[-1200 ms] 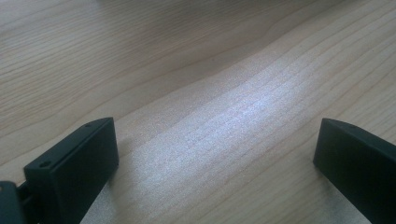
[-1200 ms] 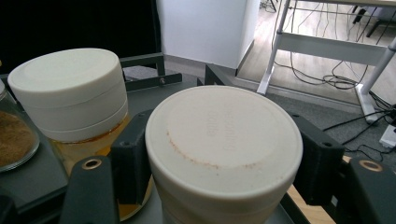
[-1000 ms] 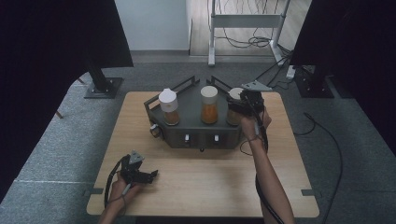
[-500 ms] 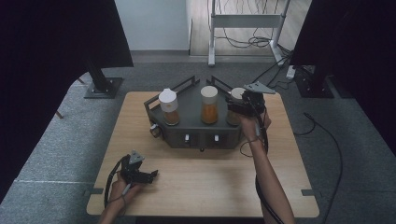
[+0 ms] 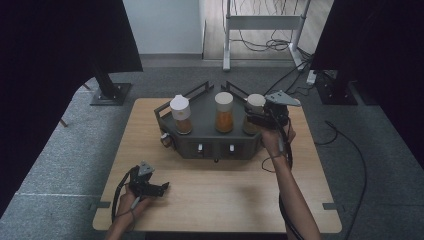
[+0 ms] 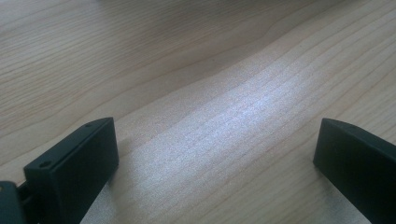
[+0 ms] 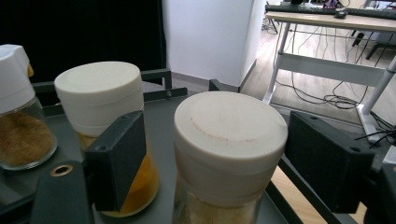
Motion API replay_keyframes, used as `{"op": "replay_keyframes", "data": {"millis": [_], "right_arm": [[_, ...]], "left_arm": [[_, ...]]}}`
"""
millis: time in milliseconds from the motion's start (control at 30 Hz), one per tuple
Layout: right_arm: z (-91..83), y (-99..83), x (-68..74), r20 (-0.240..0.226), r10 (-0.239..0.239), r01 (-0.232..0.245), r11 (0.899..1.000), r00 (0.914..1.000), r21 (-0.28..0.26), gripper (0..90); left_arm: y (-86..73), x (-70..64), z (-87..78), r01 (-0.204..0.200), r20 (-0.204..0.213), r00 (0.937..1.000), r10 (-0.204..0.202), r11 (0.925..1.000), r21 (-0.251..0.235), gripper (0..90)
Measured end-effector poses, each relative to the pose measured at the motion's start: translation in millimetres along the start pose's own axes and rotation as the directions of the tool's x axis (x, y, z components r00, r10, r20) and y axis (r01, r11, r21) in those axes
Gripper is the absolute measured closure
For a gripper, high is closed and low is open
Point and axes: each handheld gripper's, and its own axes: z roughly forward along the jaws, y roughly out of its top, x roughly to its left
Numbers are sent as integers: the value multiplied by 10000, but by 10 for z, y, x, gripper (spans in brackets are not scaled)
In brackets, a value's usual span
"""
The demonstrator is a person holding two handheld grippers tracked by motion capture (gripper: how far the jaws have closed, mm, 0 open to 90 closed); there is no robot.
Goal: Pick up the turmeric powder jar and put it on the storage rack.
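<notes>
- High view: a dark grey metal rack [image 5: 207,131] stands at the far middle of the light wooden tabletop [image 5: 240,200]. It carries three jars. The right gripper [image 5: 255,120] sits at the rack's right end, around the rightmost cream-lidded glass spice jar [image 5: 255,105]. The left gripper [image 5: 162,188] lies near the tabletop's near left corner, well apart from the rack.
- Left gripper view: both black jaws stand spread wide over bare wood, with nothing between them.
- Right gripper view: the jaws stand spread on either side of the cream-lidded jar [image 7: 229,140], apart from its lid. The orange-filled jar [image 7: 102,121] stands just beside it.
</notes>
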Motion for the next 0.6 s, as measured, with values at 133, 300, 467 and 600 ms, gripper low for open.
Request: {"op": "replay_keyframes", "data": {"millis": [133, 300, 467, 600], "right_arm": [[-61, -9, -18, -79, -59, 59, 10000, 10000, 3, 206], [-130, -27, -31, -124, -185, 186, 9998, 9998, 78, 206], [-191, -64, -49, -143, -186, 188, 9997, 9997, 124, 206], [-241, -89, -62, -137, -224, 227, 9996, 9997, 162, 207]], "left_arm": [[-1, -1, 0, 20, 6, 10000, -20, 10000, -1, 0], [-3, -2, 1, 7, -6, 10000, -7, 10000, -18, 0], [1, 0, -1, 4, 4, 10000, -4, 10000, 6, 0], [-2, -1, 1, 22, 5, 10000, -22, 10000, -8, 0]]}}
